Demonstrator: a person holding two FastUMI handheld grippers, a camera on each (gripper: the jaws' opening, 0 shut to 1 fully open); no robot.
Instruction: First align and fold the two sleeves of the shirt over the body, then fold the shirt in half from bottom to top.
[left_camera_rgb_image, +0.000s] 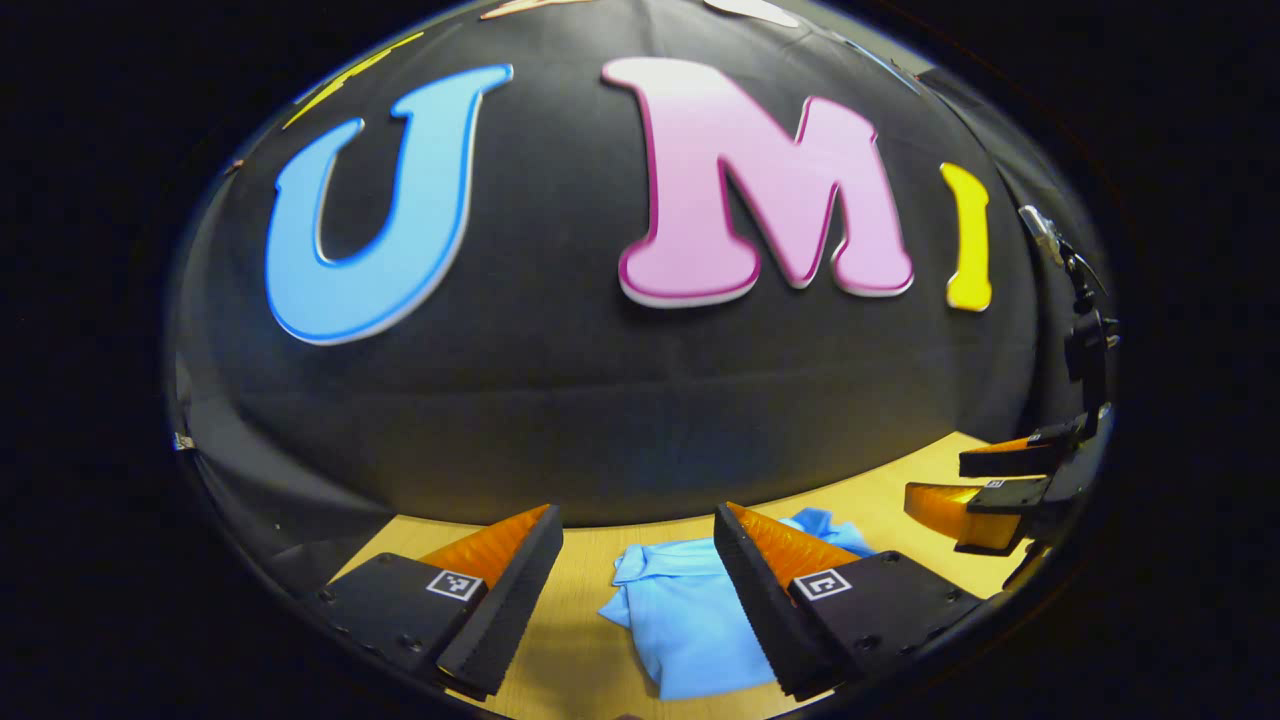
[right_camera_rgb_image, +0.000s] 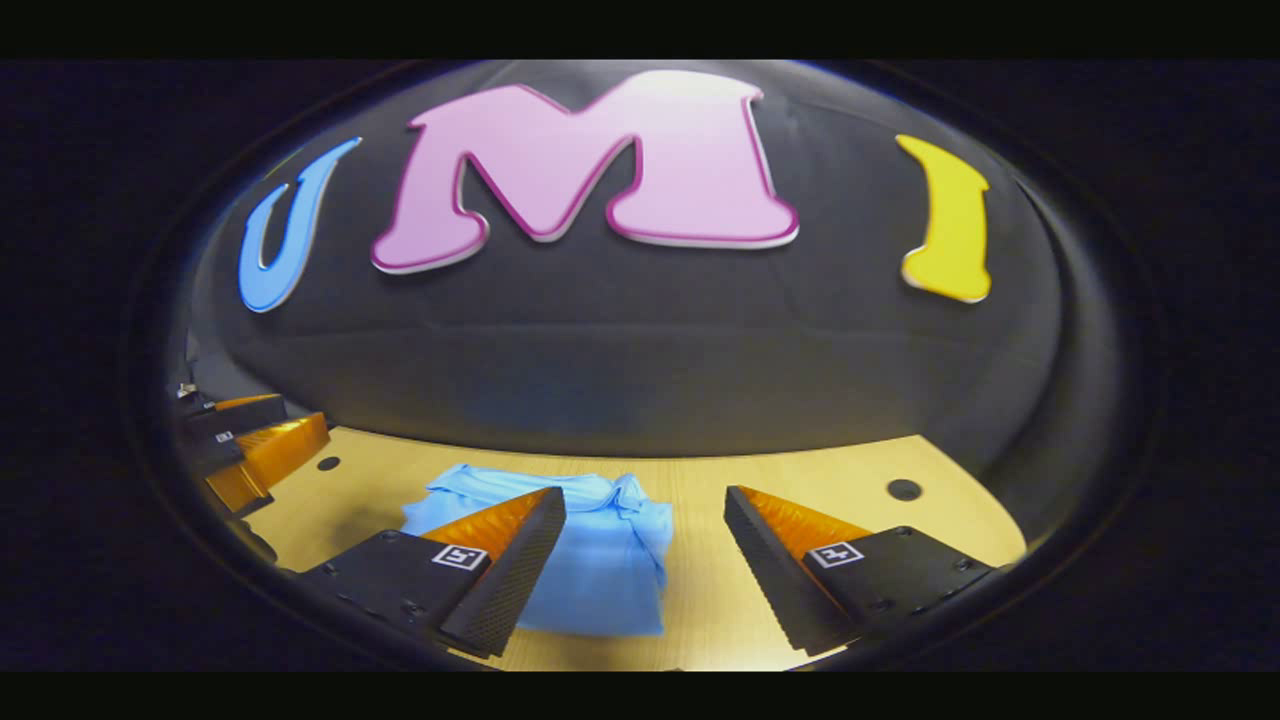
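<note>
The shirt (left_camera_rgb_image: 690, 620) lies on the table (left_camera_rgb_image: 900, 510), before the wall (left_camera_rgb_image: 560, 420).

Black cloth wall (right_camera_rgb_image: 640, 370) rises straight behind a pale wooden table (right_camera_rgb_image: 800, 480), its fabric creased with a faint horizontal fold. Two small dark round holes (right_camera_rgb_image: 904, 489) sit in the tabletop, and light gleams warmly off the wood

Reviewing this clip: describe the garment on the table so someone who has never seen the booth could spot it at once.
Start at the light wooden table below the black cloth wall. On it lies a light blue collared shirt, already folded into a compact bundle, collar toward the wall. It is the one soft, blue thing on the table; both open grippers, left and right, sit above it without touching.
</note>
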